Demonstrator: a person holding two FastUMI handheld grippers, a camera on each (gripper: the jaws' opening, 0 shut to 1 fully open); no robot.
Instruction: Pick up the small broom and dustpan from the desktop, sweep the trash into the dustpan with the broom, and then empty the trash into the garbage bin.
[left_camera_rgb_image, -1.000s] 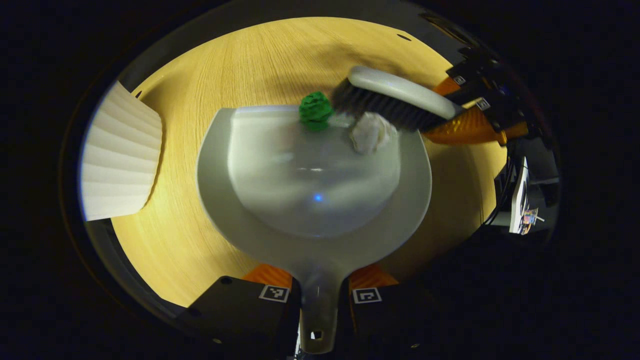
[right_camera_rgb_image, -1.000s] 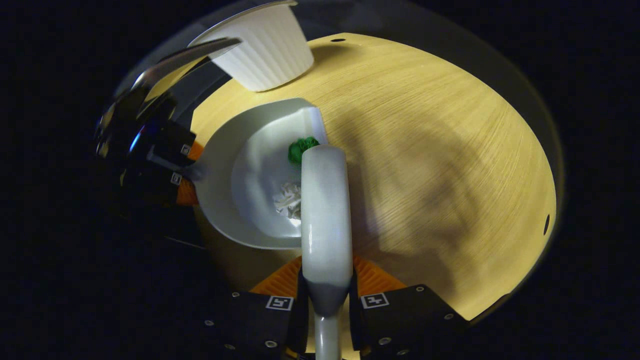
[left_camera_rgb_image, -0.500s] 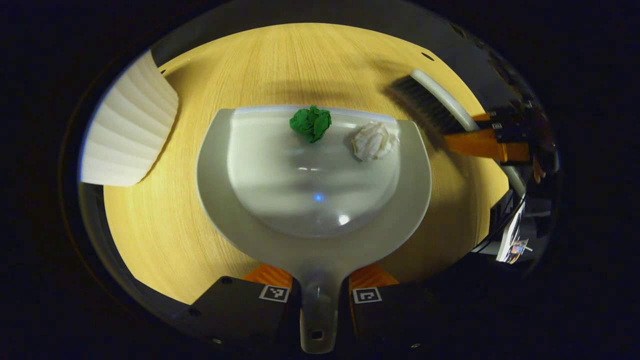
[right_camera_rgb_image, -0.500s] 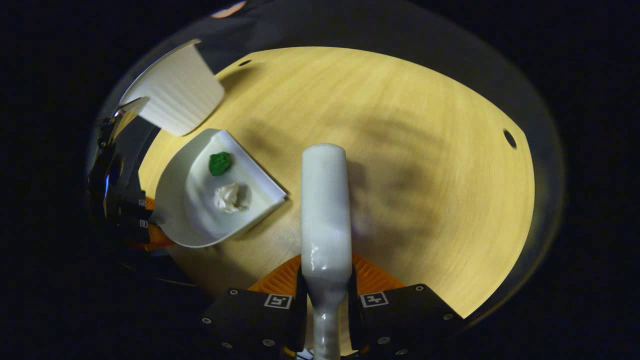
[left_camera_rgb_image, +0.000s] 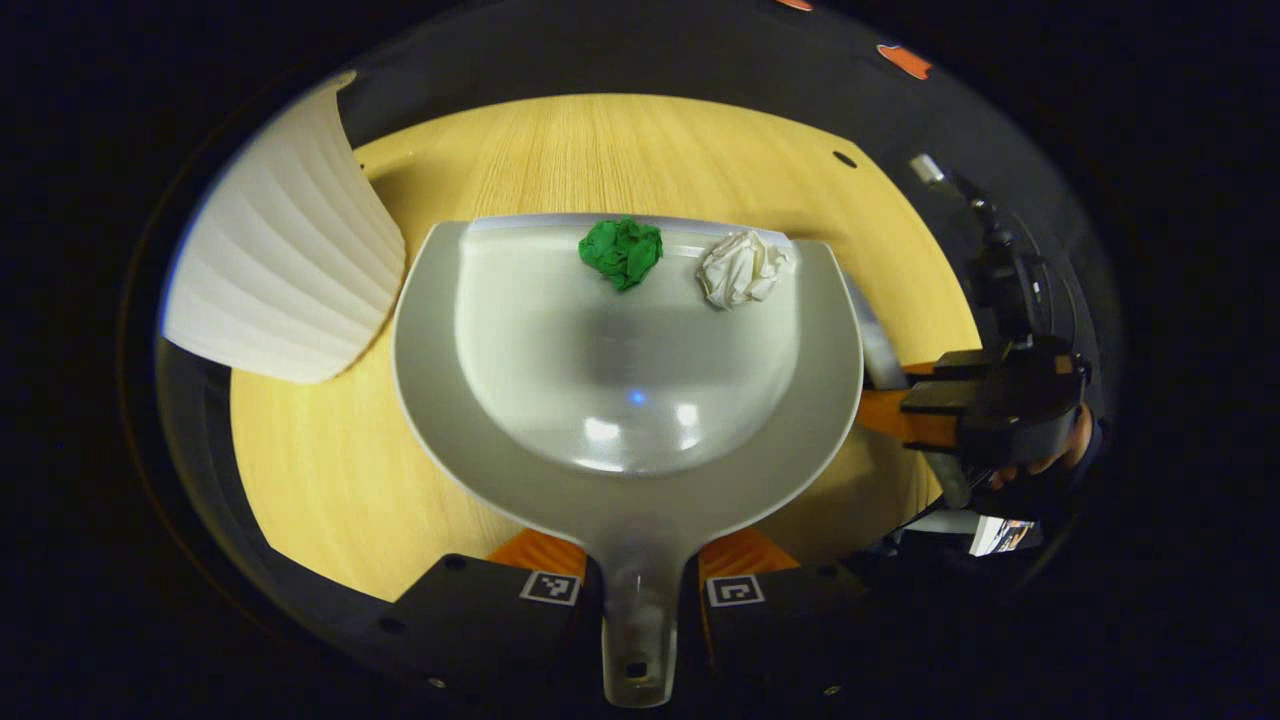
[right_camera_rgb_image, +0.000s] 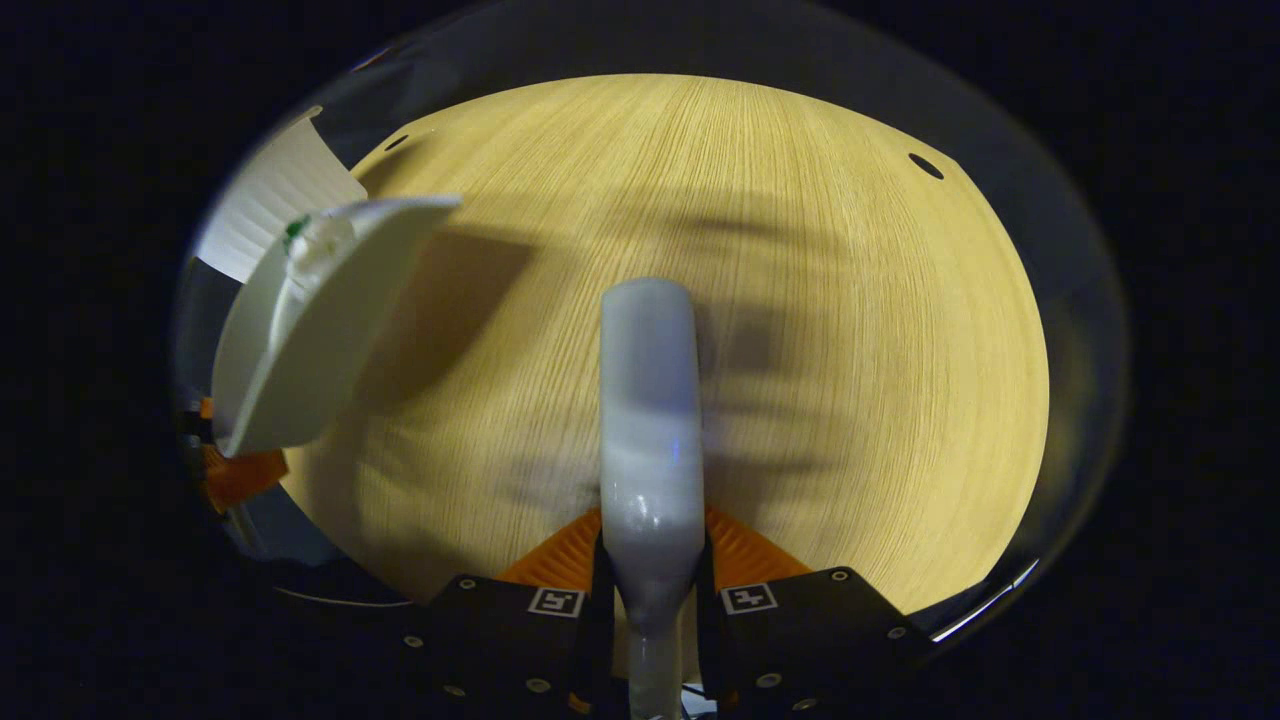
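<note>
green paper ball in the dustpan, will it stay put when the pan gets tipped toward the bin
Probably not. The green paper ball looks crumpled, light and roundish, lying loose near the dustpan front lip beside the white paper ball, so a forward tilt should roll it out.

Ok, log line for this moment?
stage: sweep done | dustpan: green wad, white wad inside | left gripper: dustpan handle | right gripper: broom

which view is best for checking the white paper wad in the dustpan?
Left gripper view: the white paper wad sits in plain sight near the dustpan lip, beside the green wad. Right gripper view shows the pan edge-on, wad barely visible.
</note>
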